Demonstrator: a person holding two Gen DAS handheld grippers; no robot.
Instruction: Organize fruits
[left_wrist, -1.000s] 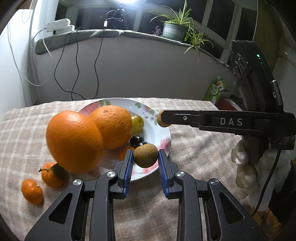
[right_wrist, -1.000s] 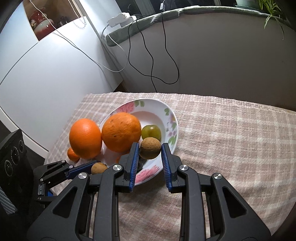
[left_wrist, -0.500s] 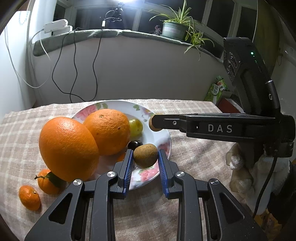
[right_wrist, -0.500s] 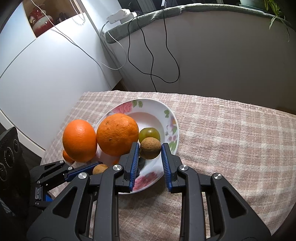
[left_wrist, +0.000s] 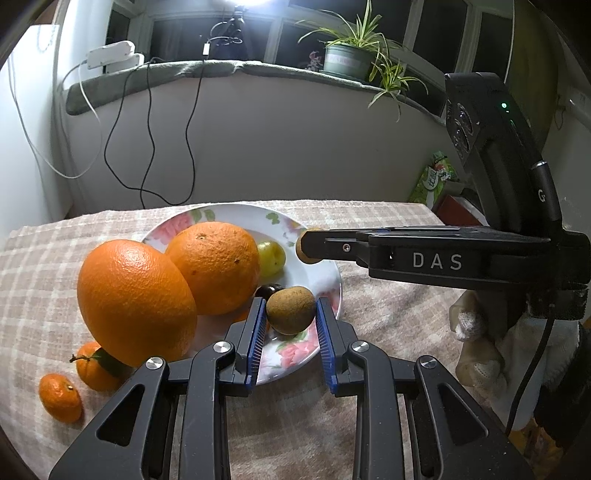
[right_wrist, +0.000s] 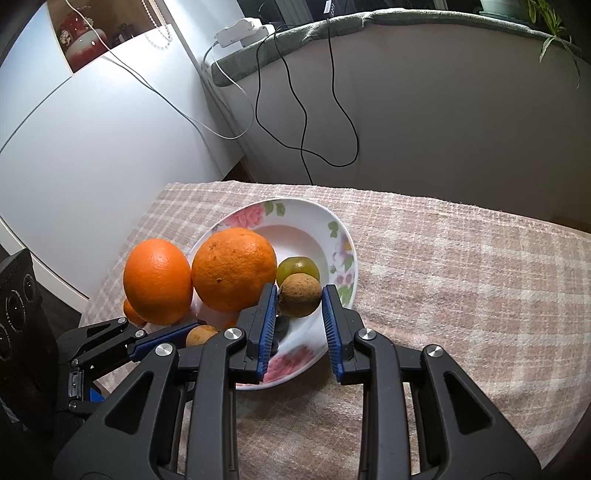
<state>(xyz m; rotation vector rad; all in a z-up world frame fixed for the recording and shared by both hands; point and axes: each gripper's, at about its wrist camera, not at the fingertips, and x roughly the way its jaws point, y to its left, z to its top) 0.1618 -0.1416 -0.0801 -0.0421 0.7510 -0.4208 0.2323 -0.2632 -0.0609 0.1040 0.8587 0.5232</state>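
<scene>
Blue ribbed pads on my left claw (left_wrist: 290, 314) pinch a small brown fruit (left_wrist: 290, 309) from both sides, holding it over the near rim of the floral plate (left_wrist: 325, 269). My right claw (right_wrist: 298, 299) is clamped the same way on a second brown fruit (right_wrist: 299, 294), also above that plate's near edge; in the left view it reaches in from the right side with its fruit poking out at the tip. Just past my left claw a dark little fruit (left_wrist: 269, 290) sits in the plate, and beyond it a yellow-green one (left_wrist: 271, 257) rests against a big orange (left_wrist: 214, 266). A second big orange (left_wrist: 135, 301) stands off the plate on the checked cloth covering the tabletop (left_wrist: 388, 295), touching the first orange. Two small mandarins (left_wrist: 61, 397) lie on the cloth at the near left, one of them partly tucked under that orange. Farther back, black and white cables (left_wrist: 147, 147) hang down a pale wall from a padded sill, where a potted spider plant (left_wrist: 347, 59) stands before dark windows.
</scene>
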